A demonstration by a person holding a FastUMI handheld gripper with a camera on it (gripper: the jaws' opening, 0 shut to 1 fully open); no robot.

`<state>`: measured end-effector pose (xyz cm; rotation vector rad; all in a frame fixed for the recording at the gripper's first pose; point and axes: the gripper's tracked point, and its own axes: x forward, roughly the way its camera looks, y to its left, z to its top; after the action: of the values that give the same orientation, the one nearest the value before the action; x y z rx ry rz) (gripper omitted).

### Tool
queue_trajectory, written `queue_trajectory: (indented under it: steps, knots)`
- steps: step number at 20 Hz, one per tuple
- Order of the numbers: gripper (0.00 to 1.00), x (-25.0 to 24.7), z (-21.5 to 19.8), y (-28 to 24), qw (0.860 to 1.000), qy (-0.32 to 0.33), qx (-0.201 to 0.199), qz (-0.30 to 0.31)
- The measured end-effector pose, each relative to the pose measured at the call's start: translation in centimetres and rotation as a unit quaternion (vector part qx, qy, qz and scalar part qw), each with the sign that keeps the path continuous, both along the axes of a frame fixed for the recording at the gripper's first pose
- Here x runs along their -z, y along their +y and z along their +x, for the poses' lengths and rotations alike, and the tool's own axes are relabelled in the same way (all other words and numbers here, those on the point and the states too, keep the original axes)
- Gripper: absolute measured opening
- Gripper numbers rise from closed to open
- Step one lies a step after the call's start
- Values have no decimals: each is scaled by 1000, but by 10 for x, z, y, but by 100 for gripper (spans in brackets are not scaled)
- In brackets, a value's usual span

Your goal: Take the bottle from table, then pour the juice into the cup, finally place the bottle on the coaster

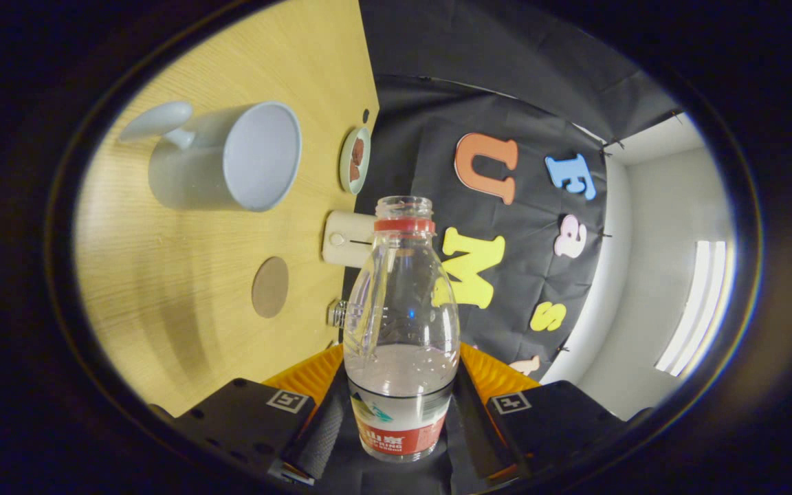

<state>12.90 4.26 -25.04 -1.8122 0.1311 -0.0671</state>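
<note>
The hand-held gripper [401, 412] clamps the uncapped bottle [401, 330] between both fingers, lifted off the bench [162, 289]. Liquid remains inside. The cup [231, 158] appears empty; pouring seems pending. The coaster [270, 287] is unoccupied, so placement is outstanding.

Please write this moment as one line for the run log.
gripper: shut on bottle | bottle: uncapped, partly full, lifted | cup: beyond, no pour yet | coaster: bare

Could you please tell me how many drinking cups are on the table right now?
1: the grey cup stands on the table beyond the tool, past the round coaster.
</note>
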Motion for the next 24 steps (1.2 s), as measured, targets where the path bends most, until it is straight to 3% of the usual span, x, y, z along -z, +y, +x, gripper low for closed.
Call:
queue_trajectory:
  steps: [24]
  knots:
    - [82, -25, -14, -11, 998, -21, 36, -56]
